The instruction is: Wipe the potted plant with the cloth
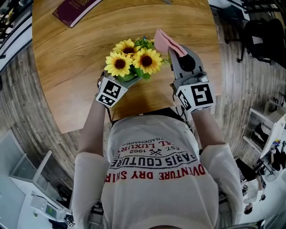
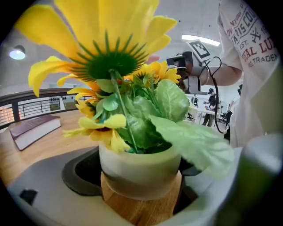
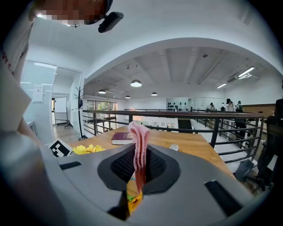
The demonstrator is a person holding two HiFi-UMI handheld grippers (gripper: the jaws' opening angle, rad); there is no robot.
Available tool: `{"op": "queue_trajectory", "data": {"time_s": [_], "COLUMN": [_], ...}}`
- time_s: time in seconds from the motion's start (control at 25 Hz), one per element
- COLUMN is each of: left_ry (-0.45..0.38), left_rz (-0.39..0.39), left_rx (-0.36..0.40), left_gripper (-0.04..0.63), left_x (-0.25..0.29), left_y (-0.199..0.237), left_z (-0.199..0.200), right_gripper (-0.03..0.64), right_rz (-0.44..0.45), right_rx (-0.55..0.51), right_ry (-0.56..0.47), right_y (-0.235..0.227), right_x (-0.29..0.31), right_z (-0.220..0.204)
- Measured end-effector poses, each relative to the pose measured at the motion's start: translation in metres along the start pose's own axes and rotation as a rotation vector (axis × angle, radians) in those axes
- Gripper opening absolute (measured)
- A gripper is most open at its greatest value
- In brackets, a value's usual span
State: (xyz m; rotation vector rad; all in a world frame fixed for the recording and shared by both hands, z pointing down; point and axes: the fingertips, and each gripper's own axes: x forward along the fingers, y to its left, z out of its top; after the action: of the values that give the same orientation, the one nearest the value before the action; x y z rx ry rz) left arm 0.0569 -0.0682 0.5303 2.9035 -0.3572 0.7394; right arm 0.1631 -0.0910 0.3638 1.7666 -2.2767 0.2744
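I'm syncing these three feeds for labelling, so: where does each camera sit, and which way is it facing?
Head view: on the person's head, facing steeply down at the table, potted plant, left gripper and right gripper; shirt and forearms show.
Left gripper view: on the left gripper, facing along its jaws, which grip the potted plant; shirt and right gripper behind.
Right gripper view: on the right gripper, facing along jaws shut on the cloth, towards a railing; shirt at left.
Shared: the book shows in all three.
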Motion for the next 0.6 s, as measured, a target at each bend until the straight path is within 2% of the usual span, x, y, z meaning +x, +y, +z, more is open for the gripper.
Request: {"op": "queue_trajectory", "data": {"time_s": [0.4, 0.6], "left_ry": [-0.036, -0.053], "left_rz": [0.145, 0.198], "left_rx": [0.011, 0.037], "left_gripper": [0.511, 0.511], "left_x": [-0.050, -0.086], "left_y": [0.038, 0.054], "left_z": [0.047, 0.086], "right_gripper": [0.037, 0.037], "right_rz": [-0.174, -0.178], "right_rx": [-0.027, -0.019], "right_ry": [0.015, 0.047], "right_y": [-0.028, -0.015], "right_x": [-0.006, 0.004], "right_z": [0.007, -0.006]}}
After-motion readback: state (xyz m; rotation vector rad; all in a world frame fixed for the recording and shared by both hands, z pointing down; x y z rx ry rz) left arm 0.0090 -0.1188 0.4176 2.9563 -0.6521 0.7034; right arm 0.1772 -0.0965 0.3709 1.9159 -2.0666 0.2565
